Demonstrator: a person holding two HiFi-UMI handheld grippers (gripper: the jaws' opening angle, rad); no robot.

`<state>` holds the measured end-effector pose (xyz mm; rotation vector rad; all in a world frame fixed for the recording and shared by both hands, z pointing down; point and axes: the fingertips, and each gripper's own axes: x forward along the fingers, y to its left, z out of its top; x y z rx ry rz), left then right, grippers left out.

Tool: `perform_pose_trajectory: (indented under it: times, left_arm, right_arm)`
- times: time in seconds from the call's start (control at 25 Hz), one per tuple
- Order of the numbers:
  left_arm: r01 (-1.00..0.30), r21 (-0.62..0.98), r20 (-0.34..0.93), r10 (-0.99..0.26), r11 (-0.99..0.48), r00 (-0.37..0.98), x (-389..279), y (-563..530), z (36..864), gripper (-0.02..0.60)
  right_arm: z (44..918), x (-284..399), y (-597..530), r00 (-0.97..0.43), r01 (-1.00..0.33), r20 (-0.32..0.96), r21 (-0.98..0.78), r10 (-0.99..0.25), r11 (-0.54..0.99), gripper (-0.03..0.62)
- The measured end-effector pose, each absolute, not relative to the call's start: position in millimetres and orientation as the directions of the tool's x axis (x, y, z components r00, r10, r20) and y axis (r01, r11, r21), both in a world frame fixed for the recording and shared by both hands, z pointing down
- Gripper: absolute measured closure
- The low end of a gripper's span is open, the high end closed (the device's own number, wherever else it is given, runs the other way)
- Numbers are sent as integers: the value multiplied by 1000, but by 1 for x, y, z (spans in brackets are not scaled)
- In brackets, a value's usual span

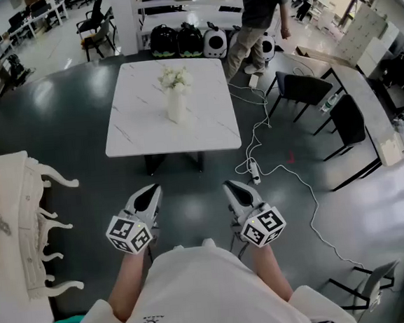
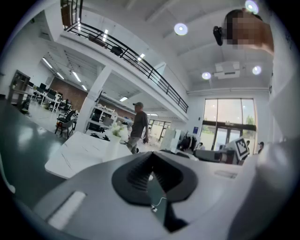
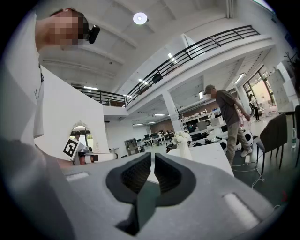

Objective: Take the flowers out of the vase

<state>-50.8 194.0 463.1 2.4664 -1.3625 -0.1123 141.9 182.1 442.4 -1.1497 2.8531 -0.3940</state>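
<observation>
A white vase (image 1: 175,105) with white flowers (image 1: 174,77) stands upright near the middle of a white marble-look table (image 1: 143,131). Both grippers are held close to my body, well short of the table's near edge. My left gripper (image 1: 154,188) is shut and empty. In the left gripper view its jaws (image 2: 151,154) meet at the tip, with the flowers (image 2: 119,132) far ahead on the left. My right gripper (image 1: 229,185) is also shut with nothing in it. In the right gripper view only a thin slit shows at the tips (image 3: 153,157), and the flowers (image 3: 181,137) and vase (image 3: 184,150) are far ahead.
A person (image 1: 259,11) walks past the table's far right corner. Black chairs (image 1: 308,88) stand to the right. A white cable (image 1: 259,128) and power strip (image 1: 254,172) lie on the dark floor. White ornate furniture (image 1: 17,222) stands at my left; bags (image 1: 188,39) sit behind the table.
</observation>
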Motion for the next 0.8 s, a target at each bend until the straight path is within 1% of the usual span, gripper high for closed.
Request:
perform_pose_trajectory:
  times: [0.32, 0.56, 0.8]
  left_arm:
    - [-815, 317, 69, -845, -485, 530, -61, 188, 460, 592]
    - [-827, 303, 80, -852, -473, 517, -65, 186, 460, 592]
    - [-819, 311, 73, -847, -482, 527, -68, 187, 461, 592]
  right_arm:
    - [441, 133, 178, -728, -676, 64, -237, -683, 698, 569]
    - [438, 126, 179, -760, -631, 34, -277, -649, 725, 568]
    - [439, 123, 178, -759, -632, 43, -289, -650, 719, 568]
